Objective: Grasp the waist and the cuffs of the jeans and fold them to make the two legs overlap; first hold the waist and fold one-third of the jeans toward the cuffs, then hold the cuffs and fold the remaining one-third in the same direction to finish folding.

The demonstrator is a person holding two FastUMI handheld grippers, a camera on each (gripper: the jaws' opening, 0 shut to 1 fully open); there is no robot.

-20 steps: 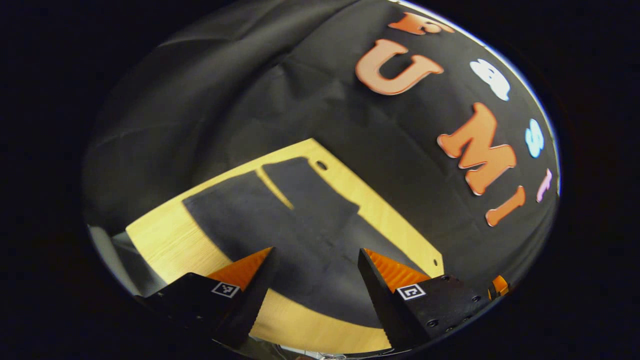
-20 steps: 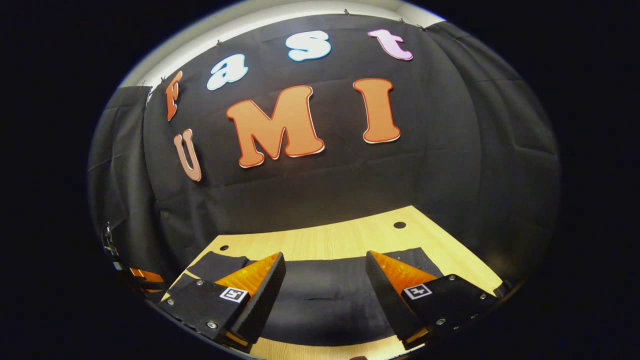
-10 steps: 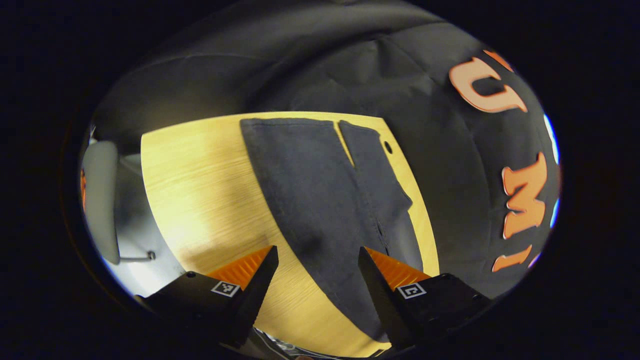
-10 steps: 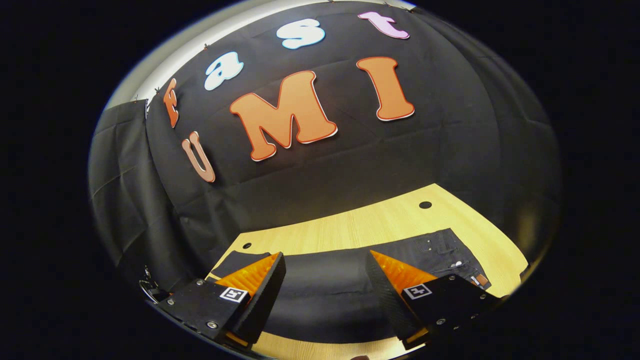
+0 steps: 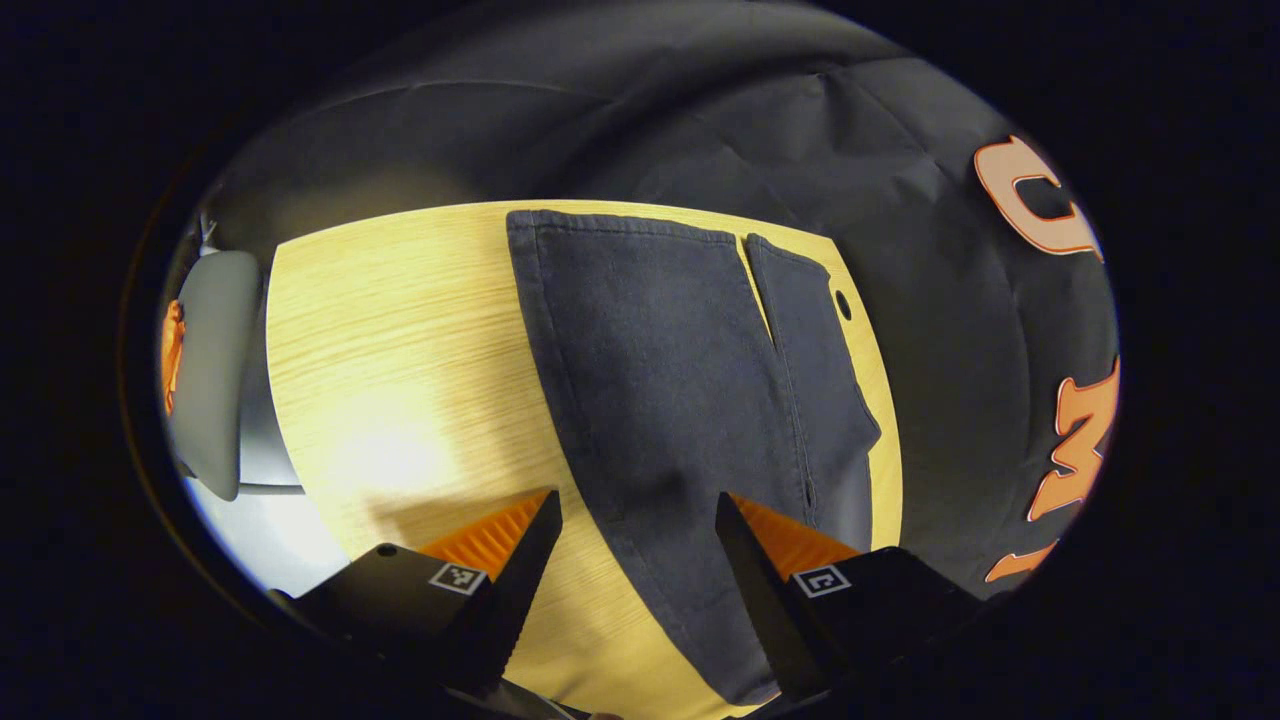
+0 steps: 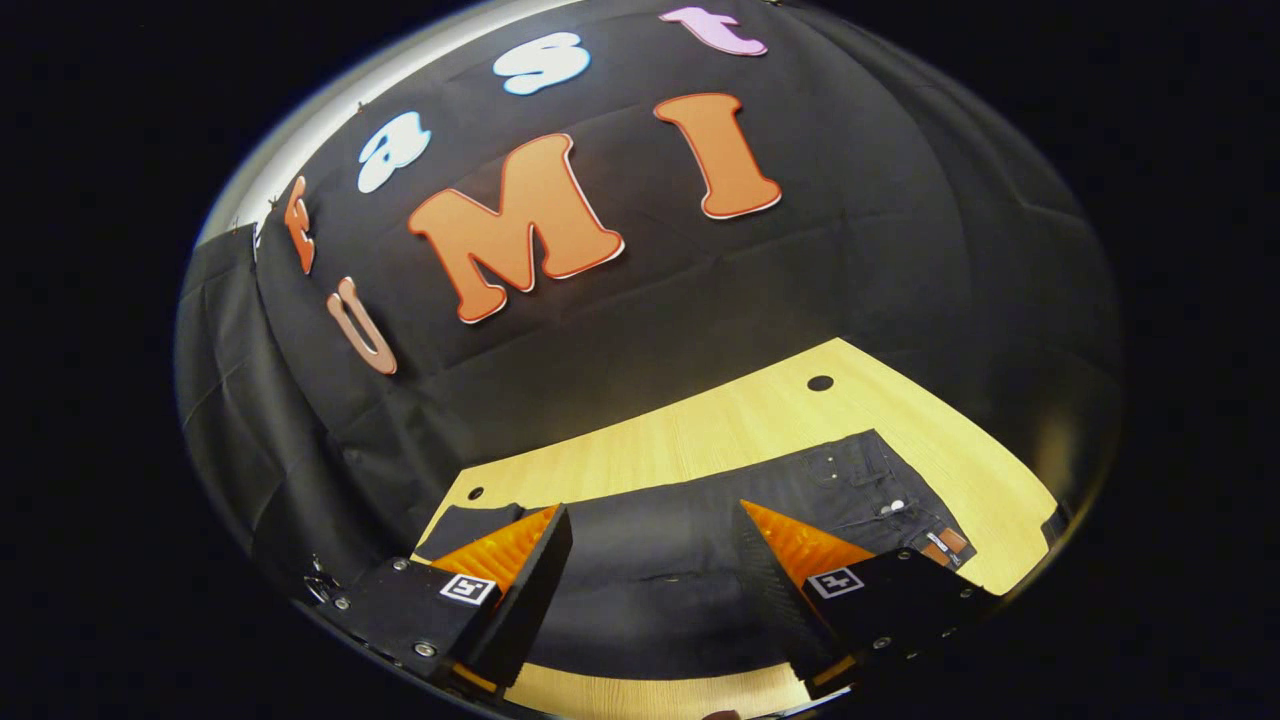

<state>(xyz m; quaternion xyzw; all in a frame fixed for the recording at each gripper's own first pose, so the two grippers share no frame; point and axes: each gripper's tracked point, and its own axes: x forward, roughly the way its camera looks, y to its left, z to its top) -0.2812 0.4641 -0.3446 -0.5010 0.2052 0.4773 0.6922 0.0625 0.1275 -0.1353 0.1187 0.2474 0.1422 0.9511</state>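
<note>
- The jeans (image 5: 660, 400) are dark and lie flat on the light wooden table (image 5: 400, 340); in the left gripper view the two legs run away from the camera, side by side, with a thin gap of wood between them near the far end.
- The cuffs (image 5: 620, 225) lie at the far edge of the table, close to the black cloth wall (image 5: 620, 110); a small round hole (image 5: 843, 304) in the table sits just beside the narrower leg.
- In the right gripper view the jeans (image 6: 660, 560) stretch across the table (image 6: 740, 430); the waist (image 6: 900, 510), with a button and a brown patch, is at the right side.
- The left gripper (image 5: 638, 560) hangs above the near part of the jeans; its jaws are spread apart and hold nothing.
- The right gripper (image 6: 650, 580) is above the middle of the jeans; its jaws are also released, with dark fabric visible between them.
- A grey object (image 5: 205, 370), blurred, stands beside the table at the left of the left gripper view.
</note>
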